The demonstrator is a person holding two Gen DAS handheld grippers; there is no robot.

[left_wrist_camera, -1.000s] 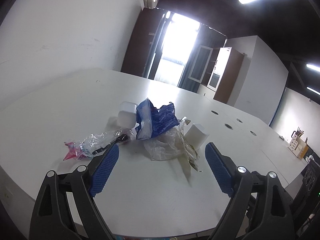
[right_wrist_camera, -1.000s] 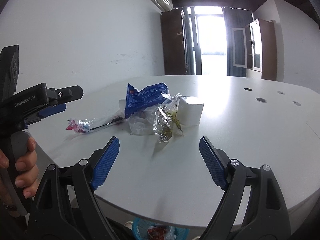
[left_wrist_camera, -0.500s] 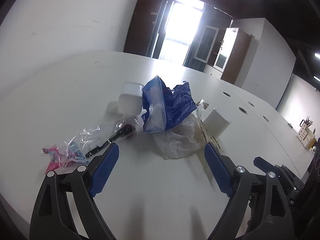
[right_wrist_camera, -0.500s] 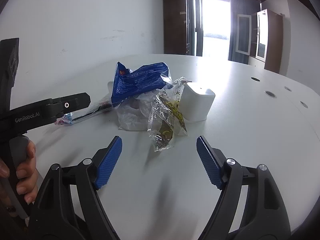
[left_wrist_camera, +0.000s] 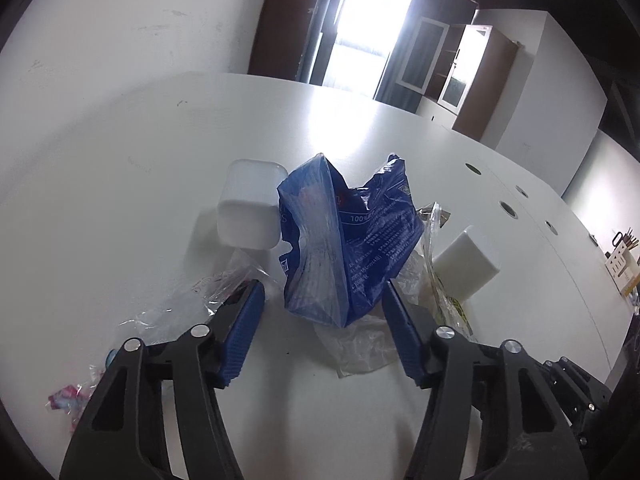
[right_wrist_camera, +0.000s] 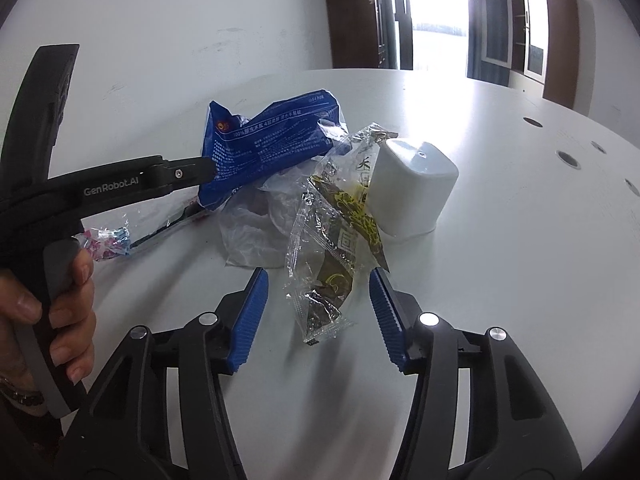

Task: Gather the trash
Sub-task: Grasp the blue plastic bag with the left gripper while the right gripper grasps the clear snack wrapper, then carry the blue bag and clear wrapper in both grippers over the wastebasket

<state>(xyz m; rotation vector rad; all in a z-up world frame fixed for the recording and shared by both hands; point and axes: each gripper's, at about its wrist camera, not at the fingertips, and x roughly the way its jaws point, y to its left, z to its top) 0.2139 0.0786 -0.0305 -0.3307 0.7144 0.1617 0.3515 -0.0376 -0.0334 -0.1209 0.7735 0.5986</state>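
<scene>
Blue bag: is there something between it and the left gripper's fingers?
Nothing visible stands in the way. The left gripper is open, and the blue bag rises directly between and just past its fingers. A crumpled clear wrapper lies beside the one finger, and a clear plastic bag lies under the blue bag.

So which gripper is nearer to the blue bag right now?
Left. The left gripper has its open jaws on either side of the blue bag. The right gripper sits further back, open around the clear snack wrapper in front of the bag.
</scene>
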